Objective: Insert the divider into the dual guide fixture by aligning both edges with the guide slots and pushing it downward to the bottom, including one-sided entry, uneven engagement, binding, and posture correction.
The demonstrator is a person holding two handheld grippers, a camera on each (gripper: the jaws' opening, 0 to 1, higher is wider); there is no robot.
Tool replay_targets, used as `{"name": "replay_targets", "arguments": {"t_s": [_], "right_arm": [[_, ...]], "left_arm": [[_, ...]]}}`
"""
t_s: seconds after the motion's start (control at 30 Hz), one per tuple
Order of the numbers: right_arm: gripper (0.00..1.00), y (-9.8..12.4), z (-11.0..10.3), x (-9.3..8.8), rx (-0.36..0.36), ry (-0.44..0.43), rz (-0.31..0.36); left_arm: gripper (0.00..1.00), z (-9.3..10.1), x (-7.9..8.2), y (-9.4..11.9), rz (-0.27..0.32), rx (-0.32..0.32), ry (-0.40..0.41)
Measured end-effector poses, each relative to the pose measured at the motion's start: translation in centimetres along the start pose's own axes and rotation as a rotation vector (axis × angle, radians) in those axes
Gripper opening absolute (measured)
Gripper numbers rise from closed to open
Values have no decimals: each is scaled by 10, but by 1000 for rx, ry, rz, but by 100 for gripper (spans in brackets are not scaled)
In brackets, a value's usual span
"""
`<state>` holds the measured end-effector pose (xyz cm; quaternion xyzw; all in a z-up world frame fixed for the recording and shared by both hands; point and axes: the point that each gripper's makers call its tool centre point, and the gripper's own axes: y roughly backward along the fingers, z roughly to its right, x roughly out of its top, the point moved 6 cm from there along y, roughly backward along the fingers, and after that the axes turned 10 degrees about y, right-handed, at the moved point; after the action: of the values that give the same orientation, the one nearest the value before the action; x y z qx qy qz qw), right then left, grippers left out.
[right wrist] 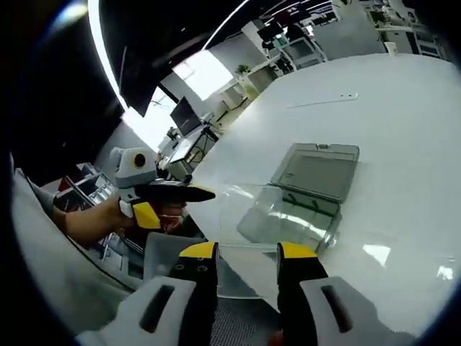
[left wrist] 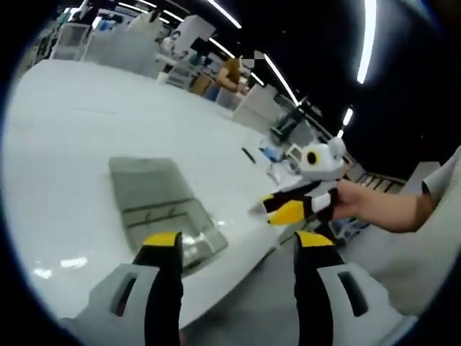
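A clear plastic fixture box (left wrist: pixel 167 205) with green-marked guide slots lies on the white table (left wrist: pixel 72 144), its lid folded open. My left gripper (left wrist: pixel 238 241) hovers over the table's near edge, just right of the box, open with nothing between its jaws. My right gripper (left wrist: pixel 270 207), in a person's hand, floats beyond the table edge to the right. In the right gripper view, a faint clear divider (right wrist: pixel 248 231) reaches forward from between the jaws of my right gripper (right wrist: pixel 246 251) toward the fixture box (right wrist: pixel 299 209). My left gripper (right wrist: pixel 180 202) hangs at the left.
A thin stick-like item (right wrist: pixel 324 99) lies far out on the table (right wrist: pixel 403 130). The table edge runs just under both grippers, with grey floor (left wrist: pixel 252 303) below. Desks, shelves and a person stand in the background.
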<state>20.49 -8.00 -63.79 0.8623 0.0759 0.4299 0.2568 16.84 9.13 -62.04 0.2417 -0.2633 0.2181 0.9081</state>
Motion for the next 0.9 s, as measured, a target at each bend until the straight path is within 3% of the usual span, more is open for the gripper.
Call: {"name": "replay_targets", "arguments": {"t_s": [0.1, 0.53, 0.9], "right_arm": [[27, -2, -5, 1, 32, -6, 8], [27, -6, -26, 4, 201, -49, 62], [27, -6, -41, 9, 297, -65, 90]], "left_arm": [[60, 0, 1, -1, 2, -17, 15], [60, 14, 9, -12, 2, -194, 83], [59, 20, 11, -20, -12, -276, 109]]}}
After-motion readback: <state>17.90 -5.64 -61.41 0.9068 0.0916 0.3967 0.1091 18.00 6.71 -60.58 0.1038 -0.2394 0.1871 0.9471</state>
